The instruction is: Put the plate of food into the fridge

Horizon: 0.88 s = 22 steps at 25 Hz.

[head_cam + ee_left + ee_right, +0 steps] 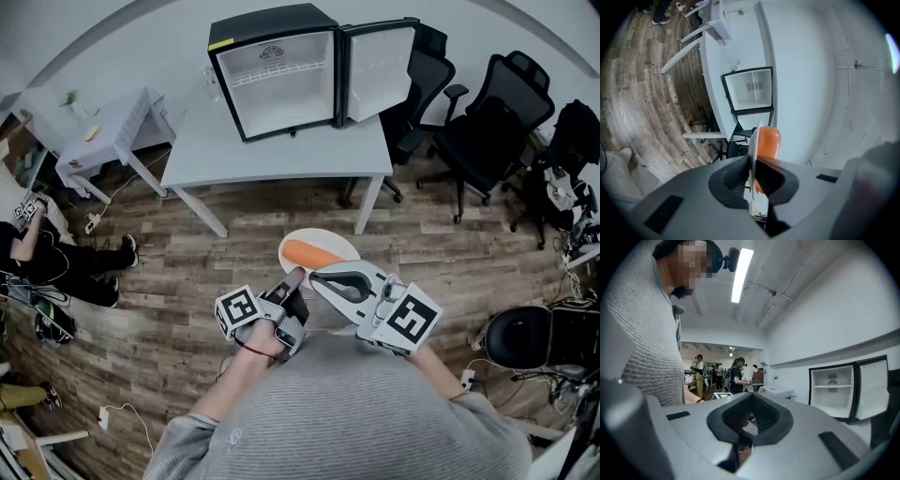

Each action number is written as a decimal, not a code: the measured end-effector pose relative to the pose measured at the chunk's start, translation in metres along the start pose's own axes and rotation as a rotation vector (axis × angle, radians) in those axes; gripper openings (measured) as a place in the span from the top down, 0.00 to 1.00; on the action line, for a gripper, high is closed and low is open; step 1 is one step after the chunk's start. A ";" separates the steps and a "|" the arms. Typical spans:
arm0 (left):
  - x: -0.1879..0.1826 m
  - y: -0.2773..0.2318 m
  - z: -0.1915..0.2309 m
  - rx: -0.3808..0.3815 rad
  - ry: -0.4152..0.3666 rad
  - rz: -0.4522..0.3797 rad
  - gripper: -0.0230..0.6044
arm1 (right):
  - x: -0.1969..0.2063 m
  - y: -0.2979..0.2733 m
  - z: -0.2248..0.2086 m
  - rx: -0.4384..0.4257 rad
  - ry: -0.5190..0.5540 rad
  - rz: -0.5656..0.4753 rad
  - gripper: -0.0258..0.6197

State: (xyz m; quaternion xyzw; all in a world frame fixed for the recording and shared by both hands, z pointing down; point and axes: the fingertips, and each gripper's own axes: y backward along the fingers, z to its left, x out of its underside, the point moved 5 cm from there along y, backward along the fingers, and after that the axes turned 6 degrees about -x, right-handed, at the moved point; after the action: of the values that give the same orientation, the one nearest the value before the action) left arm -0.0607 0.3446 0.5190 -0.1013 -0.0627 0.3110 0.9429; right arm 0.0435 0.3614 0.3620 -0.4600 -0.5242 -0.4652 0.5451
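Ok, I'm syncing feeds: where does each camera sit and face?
Head view: on the head, facing steeply down at fridge, table; shows torso, left gripper, right gripper.
Left gripper view: on left gripper, along jaws shut on plate, toward fridge.
Right gripper view: on right gripper, along shut jaws; torso at left.
Shared: all show the fridge.

Bright, even indoor light. A ceiling tube [741, 273] glares in the right gripper view. Fisheye warps edges, corners go black; foreground seems slightly blurred.
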 end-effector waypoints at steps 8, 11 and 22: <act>-0.003 -0.004 -0.001 0.024 0.045 -0.002 0.90 | 0.003 -0.005 -0.001 -0.023 -0.008 -0.001 0.94; -0.006 -0.002 0.006 -0.009 0.013 -0.002 0.90 | 0.003 -0.007 -0.001 -0.027 -0.012 -0.007 0.94; -0.007 -0.004 0.010 -0.004 0.022 0.003 0.90 | 0.017 0.001 -0.006 0.039 -0.053 -0.009 0.94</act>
State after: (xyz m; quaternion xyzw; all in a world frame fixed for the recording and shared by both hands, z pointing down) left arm -0.0662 0.3388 0.5290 -0.1064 -0.0530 0.3112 0.9429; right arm 0.0459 0.3553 0.3784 -0.4590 -0.5496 -0.4450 0.5379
